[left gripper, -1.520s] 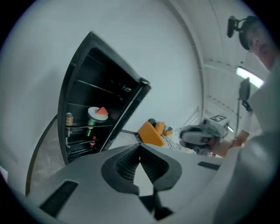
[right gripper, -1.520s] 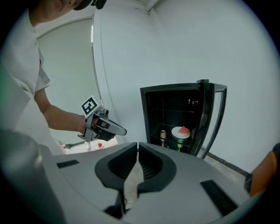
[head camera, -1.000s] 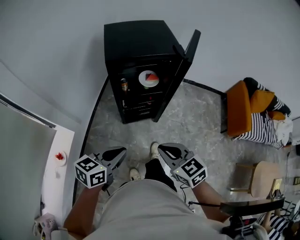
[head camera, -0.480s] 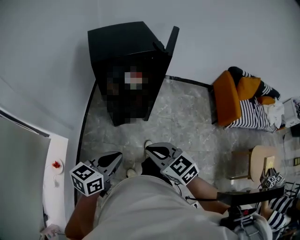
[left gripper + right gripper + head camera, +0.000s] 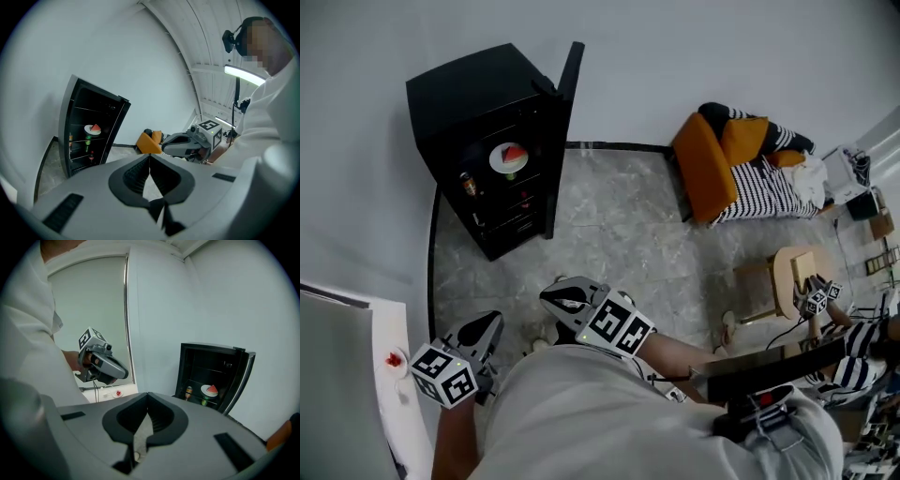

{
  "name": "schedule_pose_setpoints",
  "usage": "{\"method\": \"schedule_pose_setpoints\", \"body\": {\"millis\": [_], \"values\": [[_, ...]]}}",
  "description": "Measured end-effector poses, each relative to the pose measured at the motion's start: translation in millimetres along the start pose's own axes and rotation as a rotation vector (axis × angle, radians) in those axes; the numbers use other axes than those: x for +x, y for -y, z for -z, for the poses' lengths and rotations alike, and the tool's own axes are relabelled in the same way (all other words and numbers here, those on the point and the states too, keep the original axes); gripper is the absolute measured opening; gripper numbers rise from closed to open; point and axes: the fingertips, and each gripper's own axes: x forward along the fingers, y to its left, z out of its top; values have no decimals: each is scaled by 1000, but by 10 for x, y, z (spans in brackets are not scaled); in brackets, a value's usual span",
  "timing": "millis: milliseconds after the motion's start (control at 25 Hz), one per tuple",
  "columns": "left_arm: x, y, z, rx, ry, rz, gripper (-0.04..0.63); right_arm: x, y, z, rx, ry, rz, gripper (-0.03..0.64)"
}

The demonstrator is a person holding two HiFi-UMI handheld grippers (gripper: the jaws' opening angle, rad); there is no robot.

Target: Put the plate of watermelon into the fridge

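Observation:
The plate of watermelon [image 5: 508,157] rests on a shelf inside the black fridge [image 5: 459,89], whose door [image 5: 562,112] stands open. The same plate [image 5: 93,128] shows small and far in the left gripper view, and the plate [image 5: 210,390] shows again in the right gripper view. Both grippers hang close to my body, well away from the fridge. My left gripper [image 5: 487,323] is shut and empty. My right gripper [image 5: 553,293] is also shut with nothing in it. Each gripper view shows its own jaws pressed together over the grey floor.
An orange chair [image 5: 703,169] heaped with striped cloth stands at the right wall. A small round wooden table [image 5: 789,272] lies further right, beside another person's striped sleeve [image 5: 853,370]. A white counter [image 5: 380,375] with a small dish of red pieces [image 5: 394,359] is at the lower left. Bottles [image 5: 469,183] stand in the fridge.
The head view has swung right, so the fridge now sits further left. Both grippers have drifted to the lower left, close to my body. The fridge door stays open.

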Motion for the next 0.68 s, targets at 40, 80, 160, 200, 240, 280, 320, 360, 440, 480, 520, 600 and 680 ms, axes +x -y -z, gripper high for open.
{"method": "schedule_pose_setpoints", "body": {"millis": [40, 80, 160, 200, 240, 280, 320, 360, 440, 480, 520, 600, 680], "values": [[1, -2, 12, 2, -2, -1, 14, -7, -7, 8, 0, -1, 1, 15], [5, -7, 19, 4, -5, -4, 14, -14, -8, 14, 0, -1, 2, 15], [7, -25, 19, 6, -4, -11, 14, -27, -5, 24, -4, -2, 4, 15], [3, -39, 10, 3, 1, -17, 14, -35, -3, 31, -5, -3, 4, 15], [-3, -55, -4, -1, 7, -22, 14, -43, 3, 36, -5, -4, 5, 15], [-9, -69, -18, -6, 12, -27, 14, -52, 10, 38, -4, -5, 6, 15], [-13, -80, -28, -8, 14, -31, 14, -62, 16, 39, -3, -4, 8, 15], [-13, -87, -35, -7, 14, -33, 14, -71, 24, 40, -2, -4, 10, 15], [0, -97, -39, -1, 8, -34, 14, -85, 47, 45, -1, -5, 15, 15], [8, -104, -41, 2, 7, -35, 14, -87, 61, 49, -1, -6, 17, 15], [17, -116, -43, 5, 6, -37, 14, -87, 76, 54, 0, -6, 19, 15], [34, -141, -46, 6, 8, -44, 14, -89, 104, 67, 1, -6, 22, 15], [49, -164, -48, 4, 11, -50, 14, -92, 126, 83, 2, -5, 25, 15]]}}
